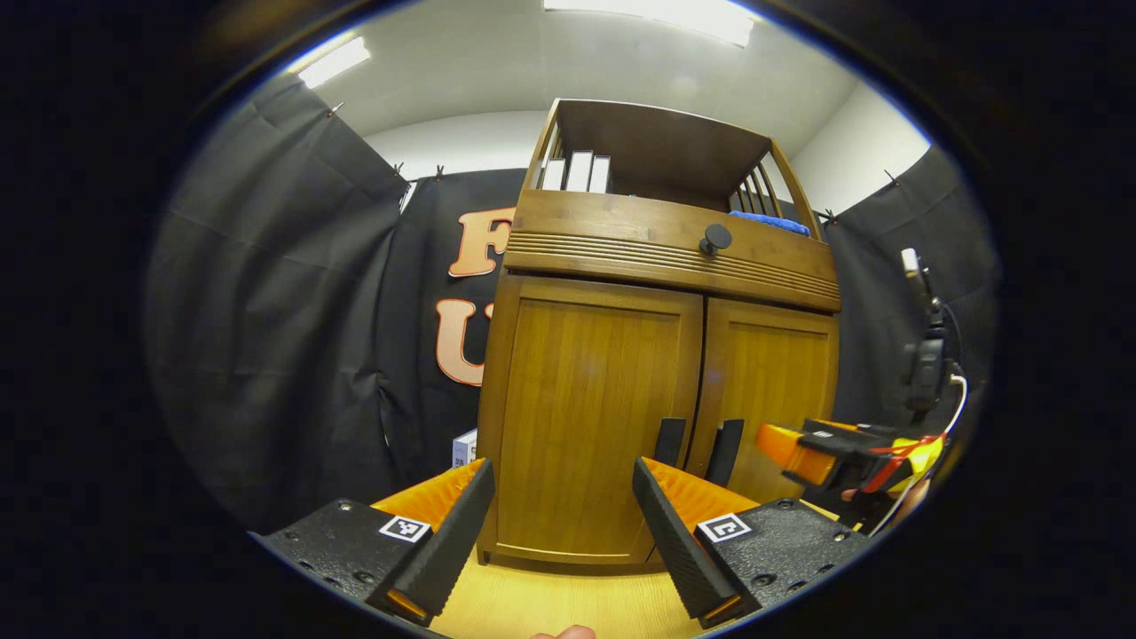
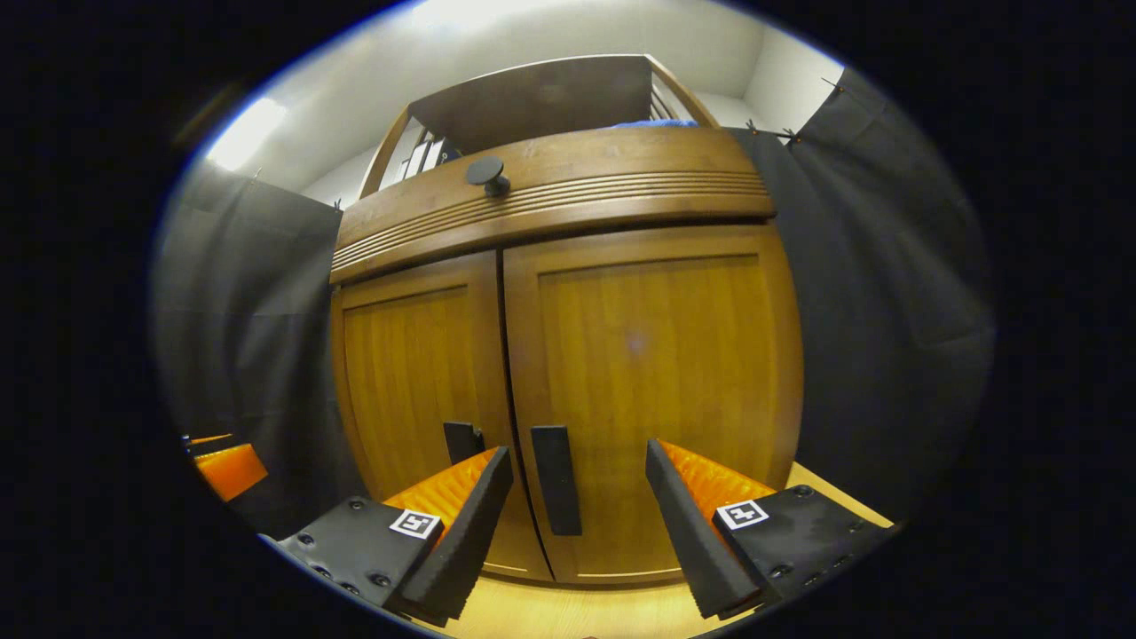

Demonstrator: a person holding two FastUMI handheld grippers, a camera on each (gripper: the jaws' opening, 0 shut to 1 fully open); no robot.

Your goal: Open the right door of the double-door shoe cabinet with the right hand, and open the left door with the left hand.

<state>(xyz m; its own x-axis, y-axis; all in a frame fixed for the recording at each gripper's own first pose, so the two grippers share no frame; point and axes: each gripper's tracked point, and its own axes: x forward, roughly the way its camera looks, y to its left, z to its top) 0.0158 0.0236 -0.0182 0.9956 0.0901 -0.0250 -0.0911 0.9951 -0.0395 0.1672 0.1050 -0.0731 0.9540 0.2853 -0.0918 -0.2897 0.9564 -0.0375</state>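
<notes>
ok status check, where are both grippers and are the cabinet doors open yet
Left gripper open, facing the left door. Right gripper open, lined up on the right door handle, no contact. Right door and left door both shut. Nothing in the way.

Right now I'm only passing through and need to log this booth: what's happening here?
A person holds a hand-held gripper in each hand before a wooden shoe cabinet. Both doors are shut. The right hand-held gripper is open, its fingers either side of the right door's handle but not gripping it. The left hand-held gripper is open too, facing the left door, whose handle lies just beyond one finger. Neither door has been pulled yet.
</notes>
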